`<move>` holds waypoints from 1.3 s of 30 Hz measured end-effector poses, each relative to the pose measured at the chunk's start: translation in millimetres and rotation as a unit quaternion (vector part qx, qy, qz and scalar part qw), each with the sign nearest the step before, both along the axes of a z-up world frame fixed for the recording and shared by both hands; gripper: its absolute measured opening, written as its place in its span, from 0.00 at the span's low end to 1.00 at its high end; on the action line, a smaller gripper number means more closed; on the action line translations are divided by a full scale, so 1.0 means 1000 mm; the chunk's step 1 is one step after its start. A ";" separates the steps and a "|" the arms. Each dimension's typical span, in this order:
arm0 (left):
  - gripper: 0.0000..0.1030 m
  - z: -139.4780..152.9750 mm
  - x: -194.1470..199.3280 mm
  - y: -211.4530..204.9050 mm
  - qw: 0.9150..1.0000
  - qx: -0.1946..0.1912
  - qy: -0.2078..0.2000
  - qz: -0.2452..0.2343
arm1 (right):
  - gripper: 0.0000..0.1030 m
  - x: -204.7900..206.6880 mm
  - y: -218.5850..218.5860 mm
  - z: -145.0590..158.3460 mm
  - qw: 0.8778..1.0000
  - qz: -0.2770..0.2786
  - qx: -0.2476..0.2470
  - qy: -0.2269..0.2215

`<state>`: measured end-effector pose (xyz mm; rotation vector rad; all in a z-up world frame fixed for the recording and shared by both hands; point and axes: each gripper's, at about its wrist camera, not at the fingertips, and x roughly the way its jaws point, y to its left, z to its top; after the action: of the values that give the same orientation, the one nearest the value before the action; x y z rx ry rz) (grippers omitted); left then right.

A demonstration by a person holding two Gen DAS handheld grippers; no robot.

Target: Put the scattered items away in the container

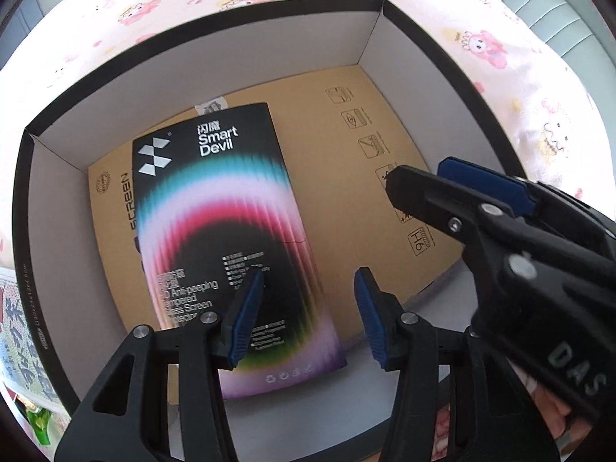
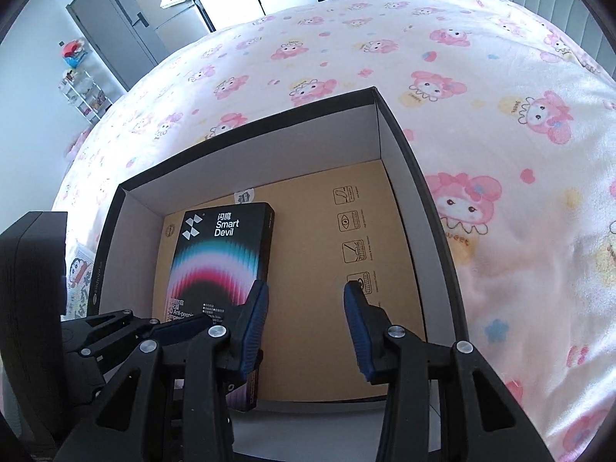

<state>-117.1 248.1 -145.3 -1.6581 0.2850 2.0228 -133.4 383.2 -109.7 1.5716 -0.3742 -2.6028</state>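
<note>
Left wrist view: black-rimmed box [image 1: 215, 23] with pale inner walls sits on a pink cartoon-print blanket [image 1: 500, 61]. Inside it, a flat brown carton [image 1: 346, 177] lies on the floor of the box, printed with small icons down its right side. On top of the carton lies a black Smart Devil pack [image 1: 231, 211] with a rainbow arc, long axis running away from the camera, slightly tilted left. A small white sticker [image 1: 210, 107] shows on the carton just past the pack's far end. Left gripper [image 1: 308, 315] hangs over the near part of the box, blue pads apart, nothing between them; the left pad overlaps the pack's lower half in the view, contact cannot be told. Right gripper [image 1: 414, 171] comes in from the right over the carton's icon side, its jaws parted, nothing seen in them. A printed paper [image 1: 23, 338] and something green [image 1: 38, 423] lie outside the box at lower left. Right wrist view: same box [image 2: 246, 123] on the blanket [image 2: 481, 96], carton [image 2: 315, 254] covering most of its floor, pack [image 2: 223, 254] lying on the carton's left part, upright edge showing its thickness. Right gripper [image 2: 304, 327] hovers above the near side of the box, pads apart and empty, the gap framing bare carton. Left gripper [image 2: 173, 327] shows at lower left, beside the pack's near end; its opening is not clear from here. Beyond the bed: grey door [image 2: 111, 27], white shelf [image 2: 84, 92].
</note>
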 end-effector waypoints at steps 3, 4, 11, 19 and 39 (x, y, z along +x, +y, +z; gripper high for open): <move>0.49 -0.001 0.003 0.007 0.999 -0.028 0.018 0.001 | 0.37 0.002 0.001 -0.003 1.000 -0.007 0.006 0.002; 0.49 -0.001 0.002 0.008 0.999 -0.043 0.022 0.006 | 0.37 0.001 0.002 -0.003 1.000 -0.010 0.006 0.003; 0.55 -0.005 -0.018 -0.007 0.993 -0.103 0.033 0.047 | 0.37 -0.001 0.001 -0.009 1.000 -0.010 -0.004 -0.005; 0.42 0.005 -0.040 -0.061 0.992 -0.032 -0.008 0.126 | 0.36 -0.002 -0.010 -0.018 0.999 0.014 -0.019 -0.033; 0.35 0.039 -0.038 -0.110 0.986 0.084 -0.007 0.145 | 0.36 -0.022 -0.115 -0.063 0.972 0.145 -0.063 -0.176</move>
<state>-155.3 137.8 -106.0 -1.6843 -0.1381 2.1744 -155.2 268.3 -172.4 1.8804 -0.2967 -2.0477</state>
